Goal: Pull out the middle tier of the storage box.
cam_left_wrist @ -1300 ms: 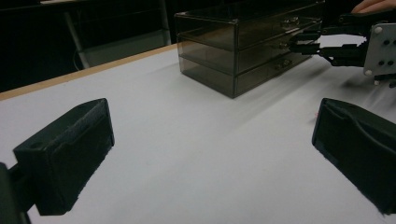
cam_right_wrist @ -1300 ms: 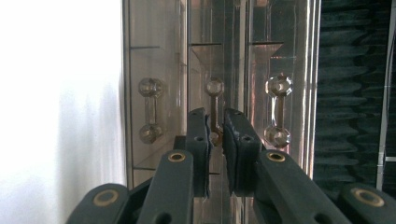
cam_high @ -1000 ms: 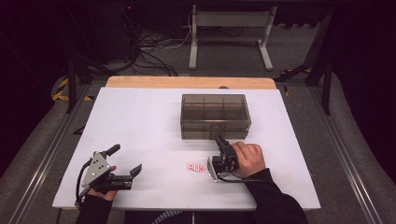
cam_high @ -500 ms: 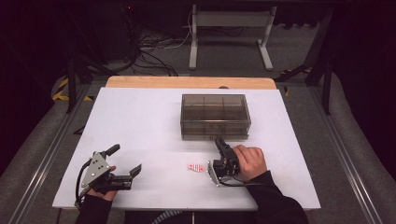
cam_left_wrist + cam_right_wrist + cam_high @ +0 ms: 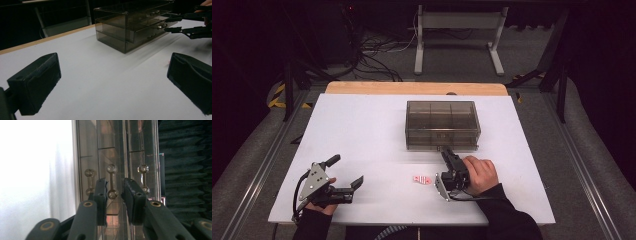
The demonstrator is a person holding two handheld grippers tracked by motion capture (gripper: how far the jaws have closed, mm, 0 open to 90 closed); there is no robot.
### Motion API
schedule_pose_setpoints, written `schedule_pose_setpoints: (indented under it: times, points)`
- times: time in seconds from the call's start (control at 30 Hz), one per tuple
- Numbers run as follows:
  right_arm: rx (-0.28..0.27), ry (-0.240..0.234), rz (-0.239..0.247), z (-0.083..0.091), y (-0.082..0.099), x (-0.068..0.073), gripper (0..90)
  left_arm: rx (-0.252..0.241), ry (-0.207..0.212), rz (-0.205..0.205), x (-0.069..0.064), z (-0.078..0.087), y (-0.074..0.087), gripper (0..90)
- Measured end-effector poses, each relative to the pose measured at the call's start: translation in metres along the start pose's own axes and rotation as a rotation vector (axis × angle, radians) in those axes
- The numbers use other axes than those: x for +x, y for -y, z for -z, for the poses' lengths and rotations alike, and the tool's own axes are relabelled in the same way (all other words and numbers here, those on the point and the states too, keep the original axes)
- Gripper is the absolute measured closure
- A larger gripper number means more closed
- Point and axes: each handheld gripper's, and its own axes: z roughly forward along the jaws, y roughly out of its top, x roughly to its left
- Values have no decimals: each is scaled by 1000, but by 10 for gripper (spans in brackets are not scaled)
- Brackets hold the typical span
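Two narrowly parted jaws of the right gripper (image 5: 113,192), just opening, flanked without pressing the middle drawer handle (image 5: 112,181) of the smoked drawer box (image 5: 442,125), its long axis running along the jaws.

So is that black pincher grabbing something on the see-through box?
Not yet. The right gripper has the middle drawer handle between its jaws, but gaps show either side. The left gripper holds nothing.

Drawer box (image 5: 442,125) toward table's (image 5: 362,130) far edge, small card (image 5: 422,179) on table before it
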Motion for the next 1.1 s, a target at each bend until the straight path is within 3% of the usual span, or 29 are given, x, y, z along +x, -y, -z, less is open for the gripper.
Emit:
schedule_pose_setpoints:
  times: [0.13,0.37,0.6,0.73,0.77,1.1]
  points:
    - [-17,-11,-8,2,0,0,706,0,1,-3,0,0,0,0]
    - [-56,-38,-113,10,6,-3,650,-3,1,-2,0,0,0,0]
    - [-90,-63,-163,16,9,-5,613,-4,0,-3,0,0,0,0]
    - [-105,-94,-241,20,13,-9,584,-3,1,-3,0,0,0,0]
    - [-117,-104,-281,22,16,-12,582,-3,1,-3,0,0,0,0]
    - [-169,-157,-410,32,24,-18,526,1,-1,2,0,-1,0,0]
